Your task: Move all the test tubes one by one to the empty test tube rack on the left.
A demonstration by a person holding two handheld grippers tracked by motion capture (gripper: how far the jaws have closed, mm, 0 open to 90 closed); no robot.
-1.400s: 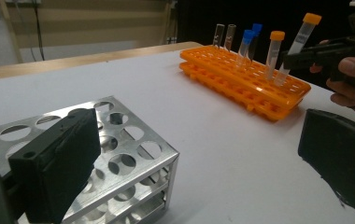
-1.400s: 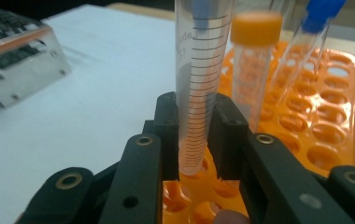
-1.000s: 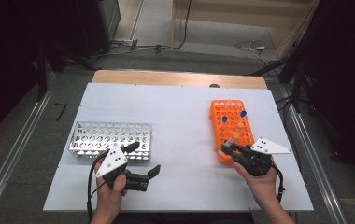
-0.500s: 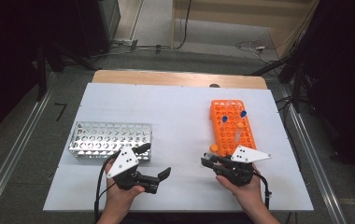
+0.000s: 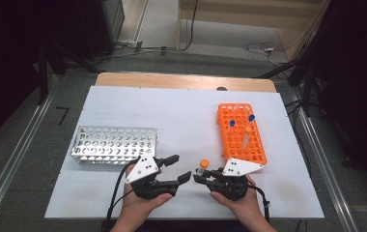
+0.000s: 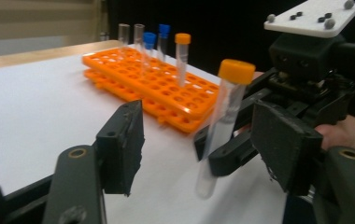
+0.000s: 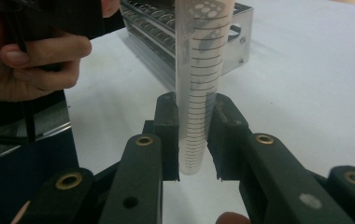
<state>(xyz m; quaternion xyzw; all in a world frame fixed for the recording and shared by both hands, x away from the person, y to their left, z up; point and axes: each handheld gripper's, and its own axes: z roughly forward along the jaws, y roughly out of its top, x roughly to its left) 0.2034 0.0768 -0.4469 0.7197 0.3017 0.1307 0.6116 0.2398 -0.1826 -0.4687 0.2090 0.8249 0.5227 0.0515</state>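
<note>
My right gripper [image 5: 202, 175] is shut on a clear, graduated tube with an orange cap [image 5: 204, 163], held upright just above the table near its front edge. In the right gripper view its pads [image 7: 166, 135] press the tube's lower part [image 7: 196, 116]. My left gripper [image 5: 180, 167] points at the tube from the left. Its jaws have just been closing and stand half apart. In the left gripper view the tube [image 6: 220, 126] stands between the two pads [image 6: 122, 140] but a little beyond them, untouched.
An orange rack [image 5: 242, 140] on the right holds several tubes, two with blue caps [image 5: 232, 123] and one with an orange cap. A metal rack [image 5: 111, 144] sits on the left of the white table top [image 5: 181, 116]. Dark floor surrounds the table.
Both hands have come together at the front middle. The right gripper carried the tube leftward away from the orange rack. The left gripper moved right and its jaws narrowed.
</note>
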